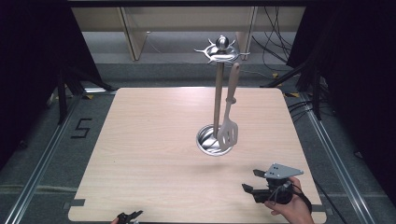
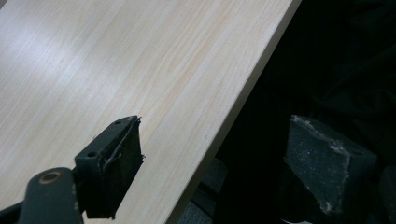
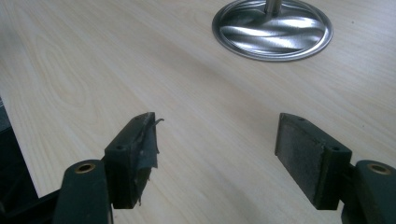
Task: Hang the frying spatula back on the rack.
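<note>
A steel utensil stand (image 1: pixel 218 74) rises from a round metal base (image 1: pixel 209 141) right of the table's middle, with a hooked ring at its top. A pale slotted spatula (image 1: pixel 229 116) hangs from that ring, its blade down by the base. My right gripper (image 1: pixel 252 181) is held in a hand at the front right of the table, open and empty, jaws wide apart. In the right gripper view (image 3: pixel 217 147) the base (image 3: pixel 272 31) lies ahead of it. My left gripper (image 1: pixel 128 216) sits at the front edge, open (image 2: pixel 219 158) and empty, straddling the table's edge.
The light wooden table (image 1: pixel 154 140) stands on a grey floor between metal rails. Black curtains flank both sides. Cables (image 1: pixel 275 51) lie on the floor behind the table, and wooden furniture legs stand at the back.
</note>
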Tool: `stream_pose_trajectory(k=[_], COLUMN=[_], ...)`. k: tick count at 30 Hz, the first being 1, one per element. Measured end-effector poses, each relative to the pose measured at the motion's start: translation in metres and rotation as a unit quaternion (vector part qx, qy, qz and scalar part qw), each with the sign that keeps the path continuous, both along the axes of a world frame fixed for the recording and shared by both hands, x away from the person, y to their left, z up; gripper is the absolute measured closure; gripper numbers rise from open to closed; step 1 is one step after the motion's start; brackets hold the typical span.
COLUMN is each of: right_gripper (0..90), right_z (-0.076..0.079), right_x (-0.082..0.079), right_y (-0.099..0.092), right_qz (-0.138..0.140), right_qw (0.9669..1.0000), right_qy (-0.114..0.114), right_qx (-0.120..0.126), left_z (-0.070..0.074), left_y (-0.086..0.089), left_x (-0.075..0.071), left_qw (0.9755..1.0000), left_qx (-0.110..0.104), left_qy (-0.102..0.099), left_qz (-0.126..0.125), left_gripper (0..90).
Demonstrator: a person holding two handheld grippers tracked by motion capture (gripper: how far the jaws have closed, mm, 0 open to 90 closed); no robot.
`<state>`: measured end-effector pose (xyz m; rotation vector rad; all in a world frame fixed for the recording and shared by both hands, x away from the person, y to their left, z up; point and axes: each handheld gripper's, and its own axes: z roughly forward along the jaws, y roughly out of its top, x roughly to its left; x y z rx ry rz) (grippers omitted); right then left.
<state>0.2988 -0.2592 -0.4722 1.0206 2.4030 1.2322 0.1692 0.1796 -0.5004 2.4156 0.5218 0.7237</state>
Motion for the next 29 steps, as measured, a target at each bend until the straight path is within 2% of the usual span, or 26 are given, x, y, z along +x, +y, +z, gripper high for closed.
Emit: stream_pose_trajectory(k=[2, 3, 4, 5, 7, 8, 9, 10, 11, 14, 15, 16, 17, 18, 23, 24, 26, 29], right_gripper=[30.5, 30.4, 30.4, 30.3, 30.2, 30.1, 30.0, 30.0, 29.9, 29.8, 29.7, 29.6, 29.6, 29.6, 29.5, 29.5, 29.4, 29.3], right_z=[0.000, -0.001, -0.001, -0.001, -0.002, -0.003, -0.004, -0.004, -0.005, -0.006, -0.006, -0.006, -0.006, -0.007, -0.008, -0.008, -0.009, -0.009], right_x=[-0.002, 0.000, -0.003, -0.002, -0.004, -0.004, -0.005, -0.005, -0.007, -0.007, -0.008, -0.011, -0.011, -0.010, -0.010, -0.011, -0.011, -0.011], right_y=[0.000, -0.002, -0.001, -0.003, -0.004, -0.004, -0.005, -0.005, -0.005, -0.006, -0.006, -0.006, -0.006, -0.008, -0.008, -0.009, -0.009, -0.009], right_qz=[-0.002, 0.008, -0.001, 0.004, 0.006, 0.005, 0.005, 0.005, 0.000, 0.008, 0.010, -0.004, -0.004, 0.000, 0.003, 0.005, -0.001, 0.007], right_qw=[1.0000, 1.0000, 1.0000, 1.0000, 1.0000, 0.9999, 0.9999, 0.9999, 0.9999, 0.9999, 0.9999, 0.9999, 0.9999, 0.9999, 0.9999, 0.9999, 0.9999, 0.9999], right_qy=[0.006, -0.003, 0.000, -0.007, -0.001, -0.010, -0.003, -0.003, -0.008, -0.005, -0.002, 0.011, 0.011, -0.008, -0.003, 0.006, -0.002, 0.002], right_qx=[-0.001, -0.004, 0.001, -0.004, -0.006, -0.006, -0.011, -0.011, -0.011, -0.010, -0.009, -0.006, -0.006, -0.014, -0.011, -0.011, -0.011, -0.012], left_z=[0.000, 0.000, 0.000, 0.000, -0.001, 0.000, 0.001, 0.002, 0.001, 0.000, 0.000, 0.000, 0.000, 0.000, 0.000, 0.000, 0.000, 0.000], left_y=[0.000, 0.000, 0.000, 0.000, 0.000, 0.000, 0.001, 0.001, 0.001, 0.000, 0.000, 0.000, 0.000, 0.000, 0.000, 0.000, 0.001, 0.001], left_x=[0.000, 0.000, 0.000, 0.000, 0.000, 0.000, 0.000, -0.001, 0.000, 0.000, -0.001, -0.001, -0.001, -0.001, -0.001, 0.000, 0.000, 0.000], left_qw=[1.0000, 1.0000, 1.0000, 1.0000, 1.0000, 1.0000, 1.0000, 1.0000, 1.0000, 1.0000, 1.0000, 1.0000, 1.0000, 1.0000, 1.0000, 1.0000, 1.0000, 1.0000], left_qx=[0.000, 0.000, 0.000, -0.001, -0.001, -0.001, -0.003, 0.003, 0.001, 0.000, 0.000, 0.000, 0.000, -0.001, -0.001, -0.001, 0.000, 0.000], left_qy=[0.000, 0.000, 0.001, 0.003, 0.000, 0.006, 0.007, 0.006, 0.005, -0.004, -0.003, -0.003, -0.003, -0.002, -0.003, -0.003, -0.004, -0.003], left_qz=[0.000, 0.000, 0.000, -0.002, 0.000, -0.003, -0.004, -0.004, -0.004, 0.004, 0.003, 0.004, 0.004, 0.003, 0.004, 0.004, 0.005, 0.004], left_gripper=[17.8, 17.8, 17.8, 17.8, 17.8, 17.8, 17.8, 17.8, 17.8, 17.8, 17.8, 17.8, 17.8, 17.8, 17.8, 17.8, 17.8, 17.8])
